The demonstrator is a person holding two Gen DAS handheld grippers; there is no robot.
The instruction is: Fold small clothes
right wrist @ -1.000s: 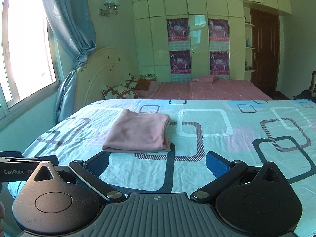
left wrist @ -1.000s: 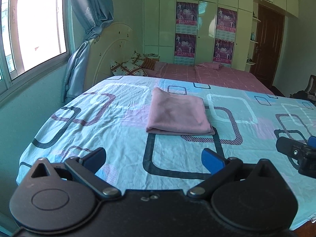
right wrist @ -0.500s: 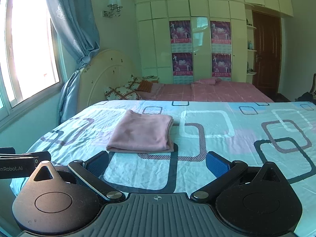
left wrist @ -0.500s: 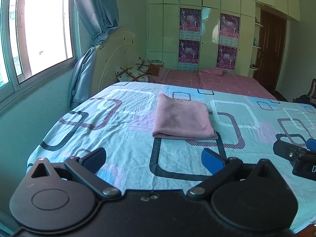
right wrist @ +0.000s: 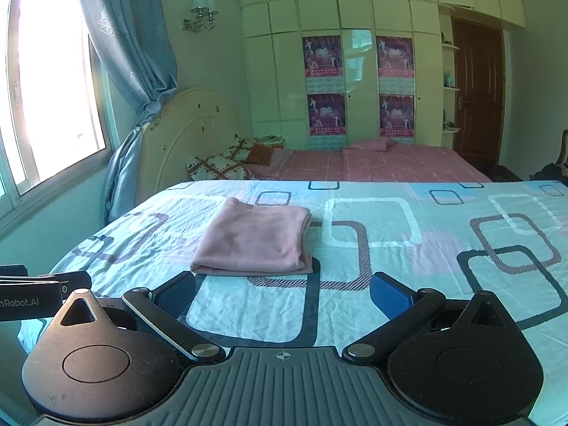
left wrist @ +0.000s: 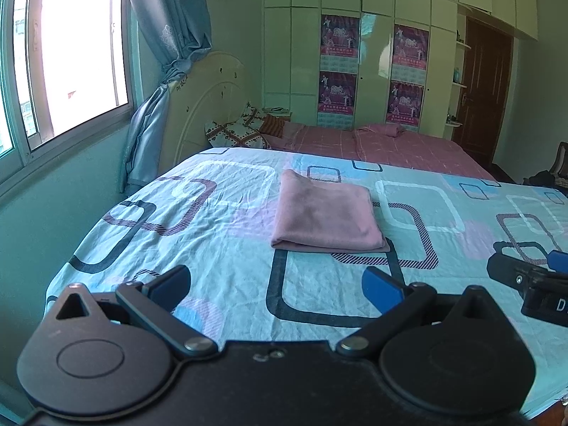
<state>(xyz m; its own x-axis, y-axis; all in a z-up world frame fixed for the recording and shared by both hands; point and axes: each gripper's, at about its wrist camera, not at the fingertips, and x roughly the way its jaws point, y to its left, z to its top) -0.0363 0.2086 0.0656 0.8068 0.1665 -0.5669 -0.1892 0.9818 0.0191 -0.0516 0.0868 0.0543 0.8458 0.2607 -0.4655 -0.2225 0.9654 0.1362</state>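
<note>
The left gripper (left wrist: 277,285) has its fingers spread wide and holds nothing; the right gripper (right wrist: 282,294) is likewise wide apart and empty. Both hang over the near edge of the bed sheet (left wrist: 220,248). The pink cloth (left wrist: 325,213) lies folded into a neat flat rectangle at 12 o'clock from the left gripper and at 11 o'clock from the right gripper (left wrist: 532,280), apart from both. Its layered edges show along the right side in the right wrist view (right wrist: 254,239). Each gripper is cut off at the frame edge in the other's view. Bare patterned sheet spreads wide toward 3 o'clock of the cloth; the sheet's edge drops off at 9 o'clock, toward the window wall (right wrist: 53,213).
</note>
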